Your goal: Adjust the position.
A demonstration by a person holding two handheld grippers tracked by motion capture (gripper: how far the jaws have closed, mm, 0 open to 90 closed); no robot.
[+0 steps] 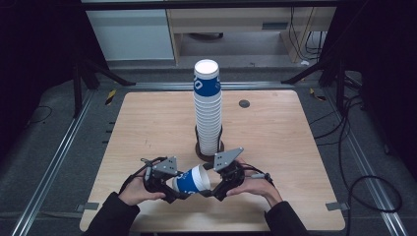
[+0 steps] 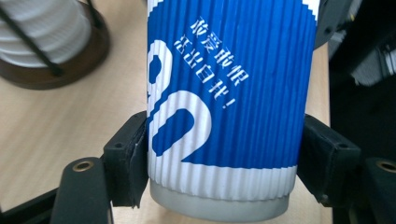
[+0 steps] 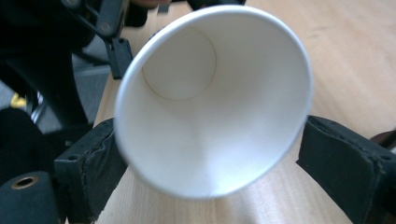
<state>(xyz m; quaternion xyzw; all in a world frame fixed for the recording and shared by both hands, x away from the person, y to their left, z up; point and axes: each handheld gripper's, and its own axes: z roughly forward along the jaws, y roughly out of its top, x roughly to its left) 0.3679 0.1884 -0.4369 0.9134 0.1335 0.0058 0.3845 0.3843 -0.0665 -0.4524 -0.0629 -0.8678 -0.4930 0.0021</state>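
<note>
The left gripper (image 1: 173, 189) squeezes the blue cup (image 1: 193, 180) near the table's (image 1: 147, 123) front edge. The right gripper (image 1: 210, 189) is let go, so pull it away slowly.

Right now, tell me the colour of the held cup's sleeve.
Blue with white ribbing; the cup shows best from the left gripper view.

— What can't you make out from here?
— The cup (image 2: 224, 107) runs off the top edge in the left tool's view, so its rim is cut off. In the right tool's view its blue outside is hidden behind the mouth.
— And the stack (image 1: 207, 105)?
— Its foot is partly hidden by the right tool (image 1: 212, 189).
</note>
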